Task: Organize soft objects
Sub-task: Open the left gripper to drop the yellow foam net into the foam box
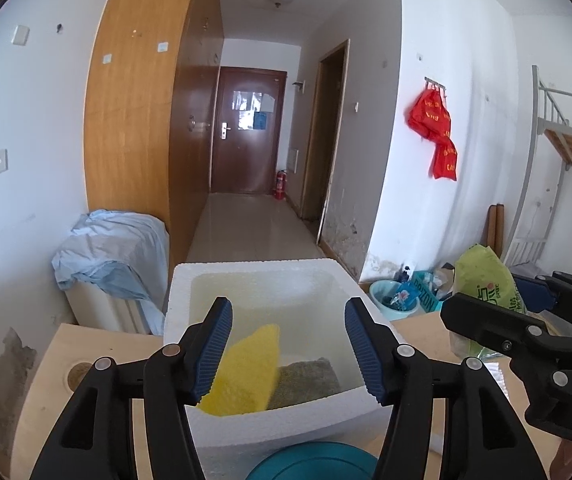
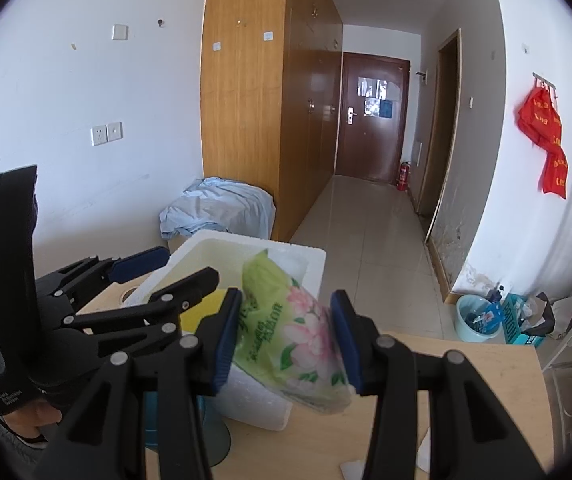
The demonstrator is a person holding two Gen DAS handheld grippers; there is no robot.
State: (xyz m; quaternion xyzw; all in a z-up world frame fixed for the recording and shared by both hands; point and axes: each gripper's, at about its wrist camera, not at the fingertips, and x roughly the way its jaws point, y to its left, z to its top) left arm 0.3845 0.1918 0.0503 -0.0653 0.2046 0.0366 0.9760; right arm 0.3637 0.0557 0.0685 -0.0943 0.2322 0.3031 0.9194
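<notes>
Table (image 2: 466, 360): pale wood; carries the box, a teal dish at its near edge.
Box (image 1: 182, 288): white foam, open top, sits on the table ahead of both grippers; its mouth lies forward and left of the right gripper.
Pack (image 2: 298, 332): soft green tissue pack with pink flowers, held off the table just right of the box's near corner; long axis runs away from the camera, far end tilted up over the rim.
Sponge (image 1: 246, 372): yellow, leaning inside the box.
Cloth (image 1: 306, 380): grey-green, flat on the box floor beside the sponge.
Right gripper (image 2: 286, 340): fingers pressed on the pack's two sides, carrying it.
Left gripper (image 1: 288, 350): fingers spread wide, nothing between them, hovering above the box's near wall.
Nearer hand: right, judged; pack likely goes left and down into the box.
</notes>
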